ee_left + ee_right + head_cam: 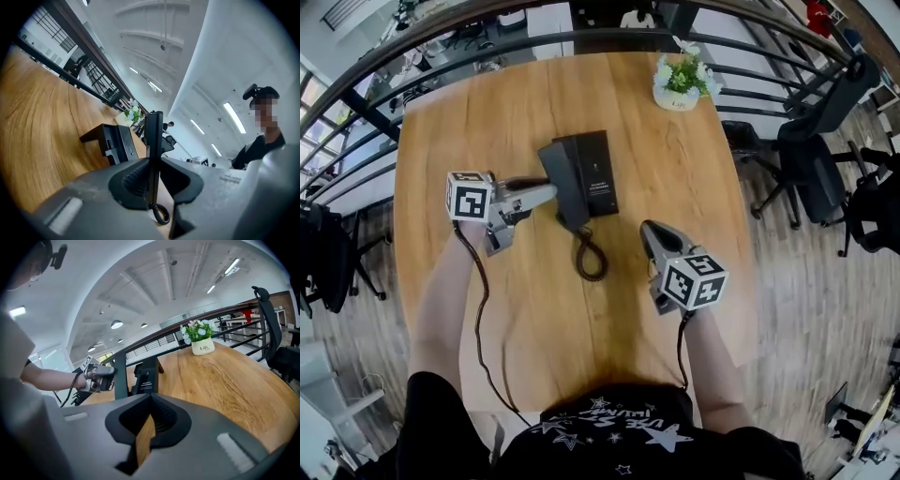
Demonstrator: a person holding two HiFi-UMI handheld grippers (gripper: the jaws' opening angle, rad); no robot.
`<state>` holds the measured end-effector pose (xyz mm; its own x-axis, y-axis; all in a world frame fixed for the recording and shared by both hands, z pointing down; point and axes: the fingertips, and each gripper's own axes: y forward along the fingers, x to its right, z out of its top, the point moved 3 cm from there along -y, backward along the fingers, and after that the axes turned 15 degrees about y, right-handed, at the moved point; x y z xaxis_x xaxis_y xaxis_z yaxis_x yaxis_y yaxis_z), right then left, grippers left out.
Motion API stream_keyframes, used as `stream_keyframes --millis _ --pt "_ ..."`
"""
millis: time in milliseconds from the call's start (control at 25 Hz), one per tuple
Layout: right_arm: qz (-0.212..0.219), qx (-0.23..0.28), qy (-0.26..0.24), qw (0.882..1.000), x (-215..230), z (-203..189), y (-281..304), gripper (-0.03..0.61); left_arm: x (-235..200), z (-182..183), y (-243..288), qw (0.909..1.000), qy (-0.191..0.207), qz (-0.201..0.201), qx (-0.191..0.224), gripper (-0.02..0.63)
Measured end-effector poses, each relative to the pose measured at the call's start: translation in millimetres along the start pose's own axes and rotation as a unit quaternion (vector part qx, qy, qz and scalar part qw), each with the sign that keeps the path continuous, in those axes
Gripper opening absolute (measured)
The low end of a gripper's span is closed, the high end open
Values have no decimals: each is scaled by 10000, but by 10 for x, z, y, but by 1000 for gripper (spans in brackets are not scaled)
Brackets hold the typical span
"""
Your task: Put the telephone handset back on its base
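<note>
A black telephone handset (565,185) is clamped near its middle by my left gripper (551,193), just left of the black base (598,172) at the table's centre. In the left gripper view the handset (153,136) stands edge-on between the shut jaws of that gripper (152,161), with the base (112,140) beyond and to the left. Its coiled cord (591,258) lies on the table toward me. My right gripper (647,228) rests right of the cord, shut and holding nothing. The right gripper view shows the handset (120,376) upright beside the base (146,376).
A small white pot of flowers (680,82) stands at the far right corner of the wooden table (534,319). A dark railing (581,37) runs behind the table's far edge. Office chairs (811,159) stand to the right of the table.
</note>
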<state>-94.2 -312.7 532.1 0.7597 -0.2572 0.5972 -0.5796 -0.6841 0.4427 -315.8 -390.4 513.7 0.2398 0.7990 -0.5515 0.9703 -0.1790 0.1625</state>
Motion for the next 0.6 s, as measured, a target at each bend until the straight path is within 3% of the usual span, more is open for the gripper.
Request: stream_keyframes --millis 240,600 --pt "-32 -27 77 10000 118 -29 177 2 -306 -47 87 9968 371 -337 -625 77" --pt "14 -145 109 9998 193 -109 328 2 -544 -129 206 9928 286 -419 -1085 80"
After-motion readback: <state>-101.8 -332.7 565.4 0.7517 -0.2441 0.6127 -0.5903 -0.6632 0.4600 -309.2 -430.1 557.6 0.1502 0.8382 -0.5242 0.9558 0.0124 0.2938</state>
